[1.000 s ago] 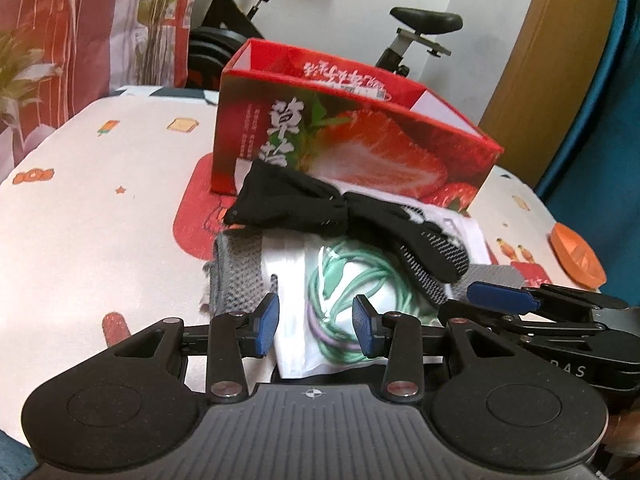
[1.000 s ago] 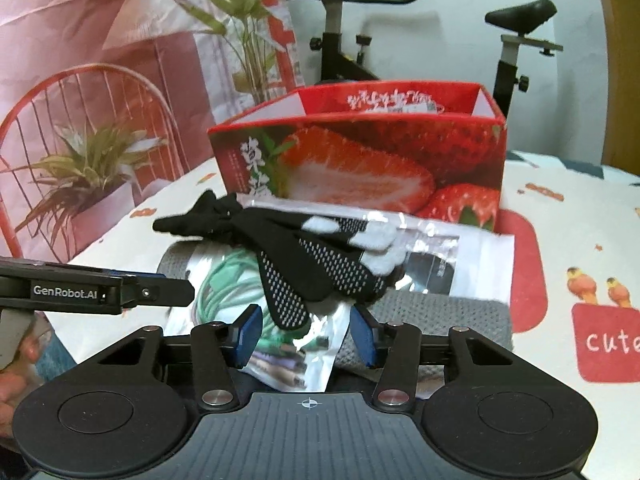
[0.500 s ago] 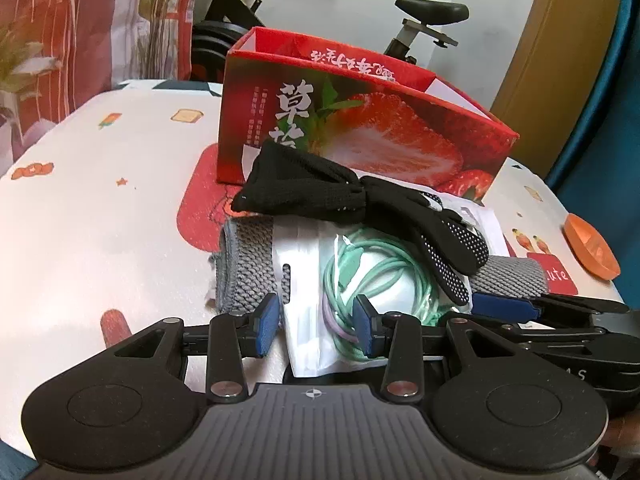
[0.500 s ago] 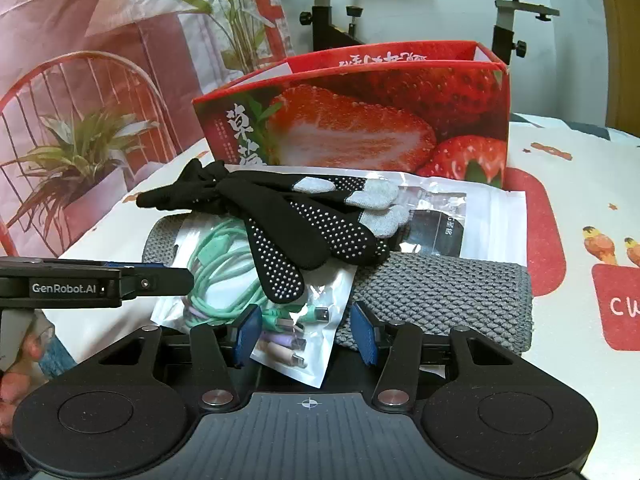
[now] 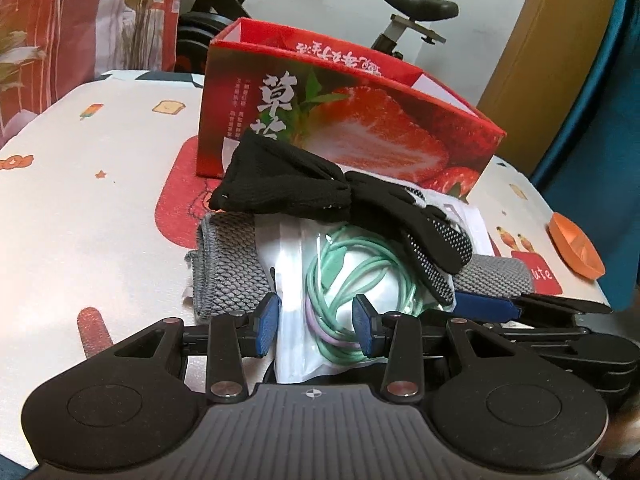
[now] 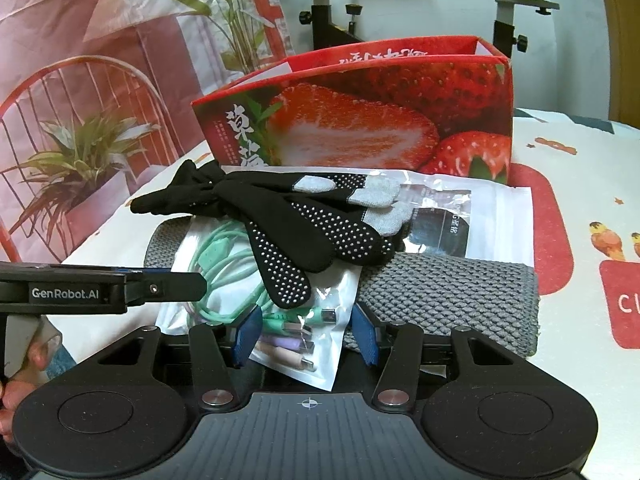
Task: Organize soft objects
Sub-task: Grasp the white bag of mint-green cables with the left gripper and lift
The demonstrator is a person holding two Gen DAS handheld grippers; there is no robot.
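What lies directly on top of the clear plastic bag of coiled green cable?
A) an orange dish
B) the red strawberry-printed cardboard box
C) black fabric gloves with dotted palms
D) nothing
C: the black fabric gloves with dotted palms drape across the clear plastic bag of coiled green cable.

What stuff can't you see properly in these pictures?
- Inside of the strawberry box: both views, hidden by its front wall.
- Middle of the grey knitted cloth: both views, covered by the cable bag and black gloves.
- Dark packet: right wrist view, print too small.
- Orange dish: left wrist view, blurred near the edge.
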